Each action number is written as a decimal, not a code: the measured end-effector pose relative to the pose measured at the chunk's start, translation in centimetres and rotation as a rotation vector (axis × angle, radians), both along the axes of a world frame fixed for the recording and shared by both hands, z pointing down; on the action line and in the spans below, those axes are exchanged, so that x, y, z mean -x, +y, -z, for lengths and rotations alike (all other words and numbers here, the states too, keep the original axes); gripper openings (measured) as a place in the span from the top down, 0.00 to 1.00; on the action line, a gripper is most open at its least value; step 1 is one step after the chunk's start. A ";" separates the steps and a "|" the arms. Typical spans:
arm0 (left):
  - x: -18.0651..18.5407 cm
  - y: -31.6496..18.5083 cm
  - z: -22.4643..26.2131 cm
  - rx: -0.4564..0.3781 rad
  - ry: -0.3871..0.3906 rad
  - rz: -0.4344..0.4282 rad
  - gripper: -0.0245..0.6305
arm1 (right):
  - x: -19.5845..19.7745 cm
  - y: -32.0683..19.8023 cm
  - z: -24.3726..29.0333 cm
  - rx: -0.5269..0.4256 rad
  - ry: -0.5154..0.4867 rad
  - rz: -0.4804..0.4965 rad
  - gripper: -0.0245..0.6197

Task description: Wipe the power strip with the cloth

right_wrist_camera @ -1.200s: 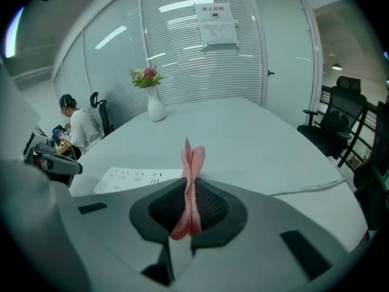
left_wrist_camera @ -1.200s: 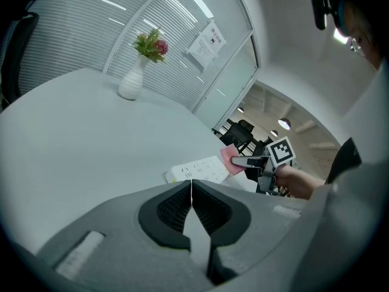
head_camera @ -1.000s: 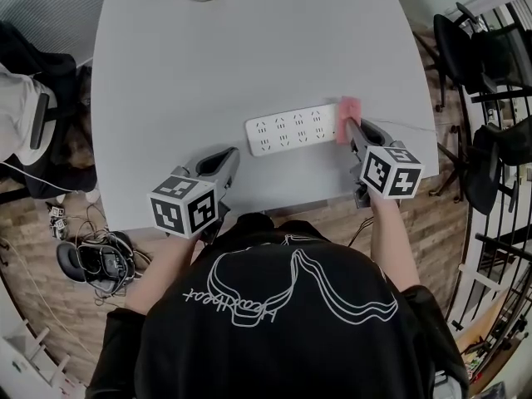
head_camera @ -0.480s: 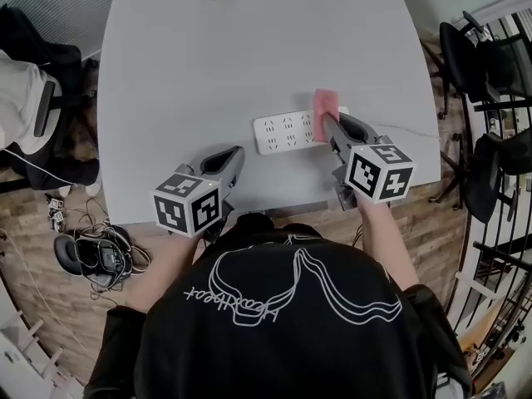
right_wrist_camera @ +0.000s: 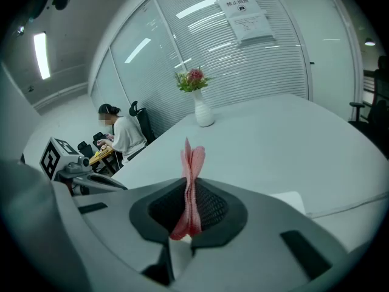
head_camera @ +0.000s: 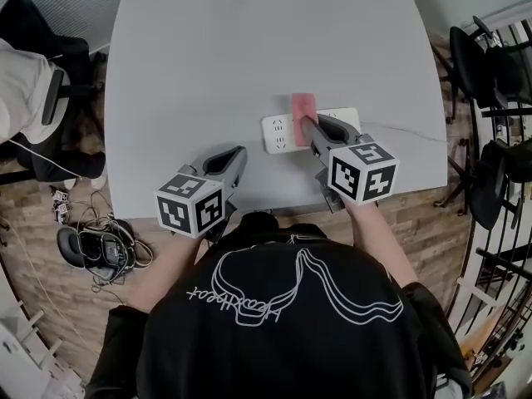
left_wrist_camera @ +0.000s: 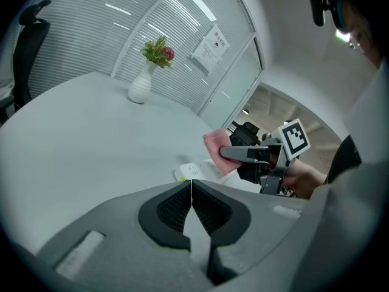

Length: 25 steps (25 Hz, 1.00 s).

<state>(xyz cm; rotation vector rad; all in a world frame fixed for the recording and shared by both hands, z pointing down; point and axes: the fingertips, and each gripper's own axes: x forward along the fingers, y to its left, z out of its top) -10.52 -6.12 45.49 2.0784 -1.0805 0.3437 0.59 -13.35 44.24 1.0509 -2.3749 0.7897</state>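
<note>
on the grey surface [head_camera: 208, 73], the right claw [head_camera: 307, 122] clamps a pink cloth [head_camera: 303, 106] over the white power strip [head_camera: 278, 132] (left claw [head_camera: 237, 153] closed, empty).

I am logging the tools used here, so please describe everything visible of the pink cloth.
The cloth is pink, thin, folded and soft-looking. The right gripper pinches it between its jaws, and its free end sticks out beyond them. It sits over the white power strip, near its middle; contact is unclear.
</note>
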 end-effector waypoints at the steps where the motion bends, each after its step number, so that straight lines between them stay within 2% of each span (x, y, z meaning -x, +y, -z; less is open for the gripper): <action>1: 0.1 0.0 -0.1 0.000 -0.001 0.003 0.94 | 0.5 0.2 -0.2 0.004 -0.001 0.012 0.90; 13: 1.7 0.0 -0.2 0.004 -0.019 0.043 0.94 | 5.0 2.9 -3.0 0.038 0.029 0.140 0.90; 25: 1.9 0.1 -0.5 0.015 -0.022 0.051 0.94 | 5.6 3.0 -4.5 0.036 0.061 0.153 0.90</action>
